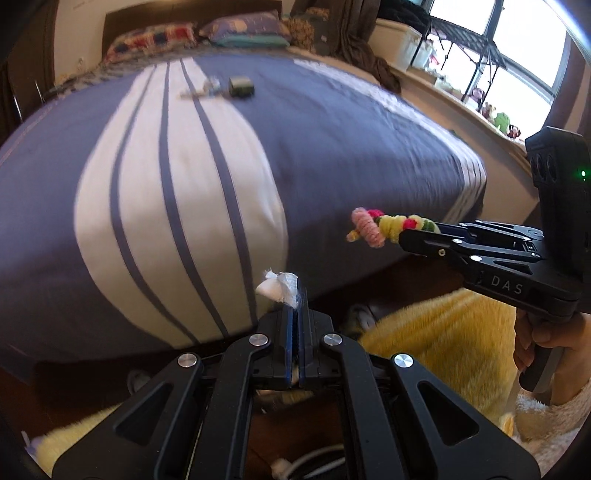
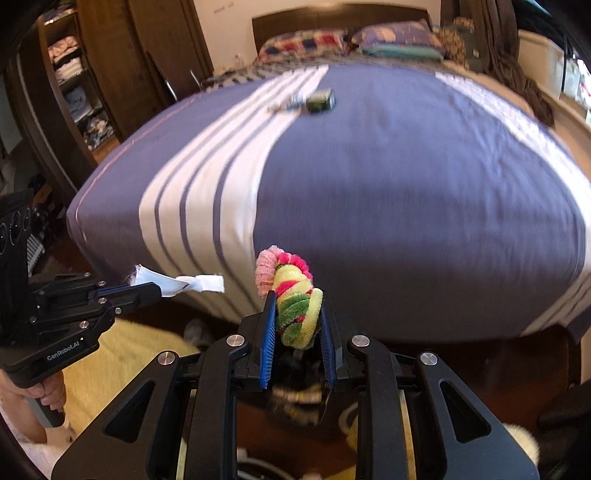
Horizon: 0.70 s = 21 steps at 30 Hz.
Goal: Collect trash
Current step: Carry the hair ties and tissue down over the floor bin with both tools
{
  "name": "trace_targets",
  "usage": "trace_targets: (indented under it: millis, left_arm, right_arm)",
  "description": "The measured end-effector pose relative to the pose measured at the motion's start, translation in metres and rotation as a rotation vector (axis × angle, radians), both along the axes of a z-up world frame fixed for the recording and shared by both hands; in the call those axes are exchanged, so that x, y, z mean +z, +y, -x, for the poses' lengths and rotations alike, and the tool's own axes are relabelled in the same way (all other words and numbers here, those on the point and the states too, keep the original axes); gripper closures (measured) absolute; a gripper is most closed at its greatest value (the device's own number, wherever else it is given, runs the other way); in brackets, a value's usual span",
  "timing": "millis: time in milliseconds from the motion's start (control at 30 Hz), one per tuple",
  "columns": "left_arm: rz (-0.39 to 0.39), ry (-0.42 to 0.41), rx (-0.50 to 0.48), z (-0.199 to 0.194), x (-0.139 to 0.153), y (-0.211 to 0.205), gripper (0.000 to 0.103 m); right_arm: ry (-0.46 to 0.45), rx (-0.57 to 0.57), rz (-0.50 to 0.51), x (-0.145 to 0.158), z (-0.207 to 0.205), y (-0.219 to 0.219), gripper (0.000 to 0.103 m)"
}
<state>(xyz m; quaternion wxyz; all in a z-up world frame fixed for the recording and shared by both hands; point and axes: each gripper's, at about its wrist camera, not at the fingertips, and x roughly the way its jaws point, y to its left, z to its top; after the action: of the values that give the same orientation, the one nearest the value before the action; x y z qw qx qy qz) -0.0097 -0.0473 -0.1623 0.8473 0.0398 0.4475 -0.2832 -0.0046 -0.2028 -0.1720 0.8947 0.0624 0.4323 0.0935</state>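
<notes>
Left wrist view: the left gripper [image 1: 295,314] has its jaws pressed together on one white scrap [image 1: 279,288], which sticks out past the fingertips over the foot of the bed [image 1: 332,147]. At the right, the right gripper [image 1: 408,234] pinches one twisted pipe-cleaner bundle [image 1: 384,225] of pink, yellow, red and green; a hand [image 1: 546,339] grips its handle. On the bedspread far off lie two more items: one dark box [image 1: 241,87] and, just beside it, one pale crumpled bit [image 1: 207,88], too blurred to identify. Two pillows [image 1: 192,35] lie at the headboard. A yellow rug [image 1: 443,343] lies below.

Right wrist view: the right gripper [image 2: 297,317] stands partly open, its two blue pads clamping the bundle [image 2: 291,295]. At the left, the left gripper [image 2: 155,290] holds the scrap [image 2: 184,284], closed tight. The box [image 2: 321,100] and the bit [image 2: 288,103] show again mid-bed [image 2: 406,184].
</notes>
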Motion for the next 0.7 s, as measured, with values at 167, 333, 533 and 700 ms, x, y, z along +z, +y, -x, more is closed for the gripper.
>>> trace_targets:
  millis: [167, 333, 533, 700]
  left_arm:
    - [-0.025, 0.091, -0.023, 0.004, -0.046, -0.006, 0.103]
    - [-0.062, 0.183, -0.014, -0.005, -0.094, -0.01, 0.103]
    - [-0.102, 0.288, 0.021, -0.022, -0.152, -0.01, 0.103]
    - [-0.127, 0.342, 0.044, -0.034, -0.183, -0.012, 0.103]
  right_arm:
    - [0.104, 0.028, -0.025, -0.039, 0.01, 0.008, 0.08]
    - [0.208, 0.0, -0.001, -0.086, 0.003, 0.013, 0.08]
    - [0.277, -0.031, 0.0, -0.13, -0.011, 0.018, 0.08]
    - [0.332, -0.06, -0.022, -0.158, -0.026, 0.016, 0.08]
